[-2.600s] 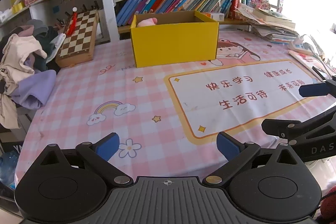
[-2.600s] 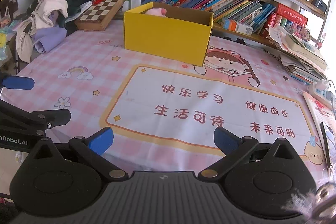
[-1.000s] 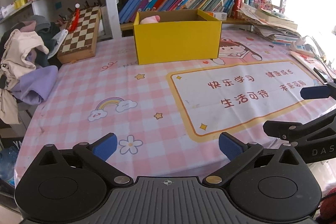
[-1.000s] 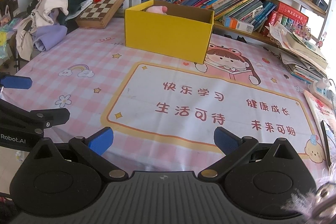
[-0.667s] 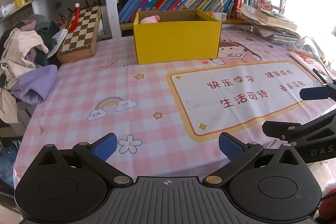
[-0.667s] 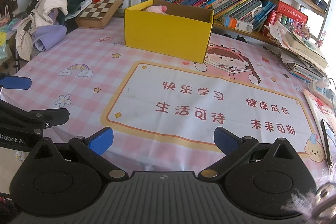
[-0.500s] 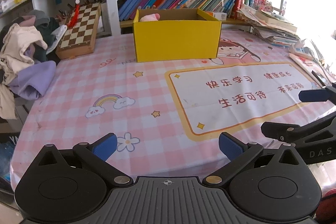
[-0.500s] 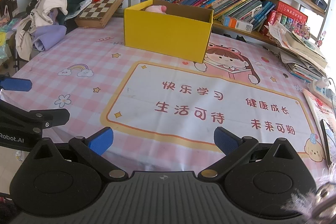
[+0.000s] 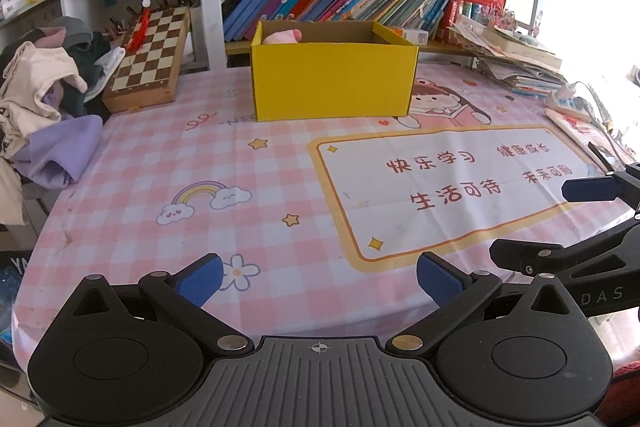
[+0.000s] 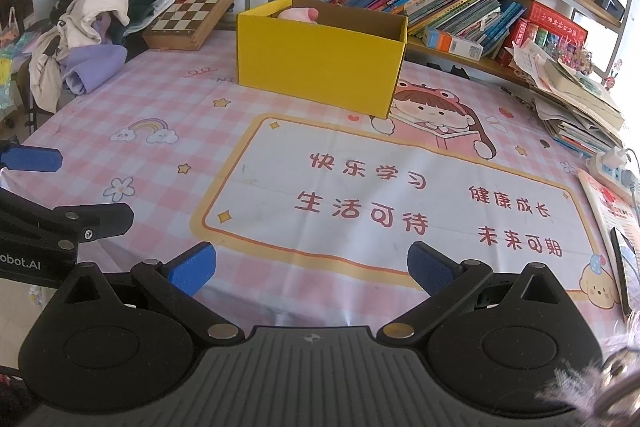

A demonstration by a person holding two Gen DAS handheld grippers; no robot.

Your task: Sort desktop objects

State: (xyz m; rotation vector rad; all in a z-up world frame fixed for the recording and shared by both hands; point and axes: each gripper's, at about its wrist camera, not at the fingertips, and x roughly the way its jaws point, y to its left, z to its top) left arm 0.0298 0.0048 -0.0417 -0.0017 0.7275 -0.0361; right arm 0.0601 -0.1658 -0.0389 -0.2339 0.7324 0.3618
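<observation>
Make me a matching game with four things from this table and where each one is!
Things:
1. yellow cardboard box
2. wooden chessboard
3. pink soft toy
4. purple garment

Places:
A. inside the box, at its back left corner
B. leaning at the table's far left, by the shelf post
C. standing at the far middle of the pink checked tablecloth
D. drooping over the table's left edge

Pairs: 1-C, 2-B, 3-A, 4-D
</observation>
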